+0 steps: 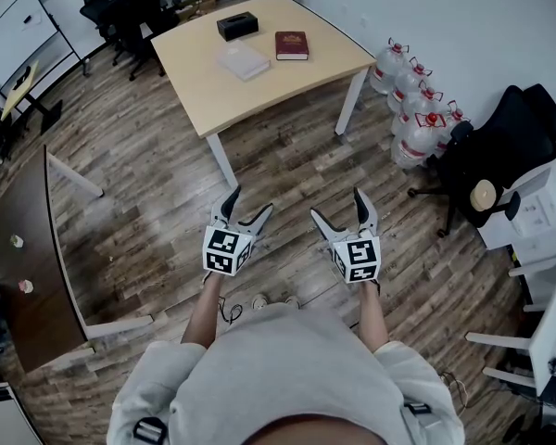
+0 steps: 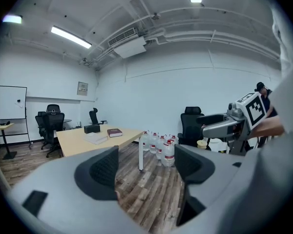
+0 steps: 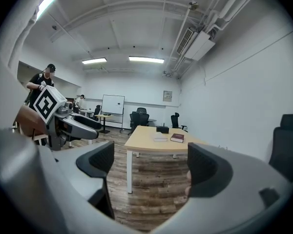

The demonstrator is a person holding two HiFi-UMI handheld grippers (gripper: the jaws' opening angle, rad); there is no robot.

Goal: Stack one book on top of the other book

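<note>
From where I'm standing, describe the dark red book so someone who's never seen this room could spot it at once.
Look to the light wooden table ahead, near the white wall. Three things lie close together on it: a black box, a pale book and the dark red book. It is the only red one, on the wall side.

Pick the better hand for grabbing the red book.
Right, marginally. Both the left tongs and right tongs are open, empty, far from the table; the red book lies right of the white book.
</note>
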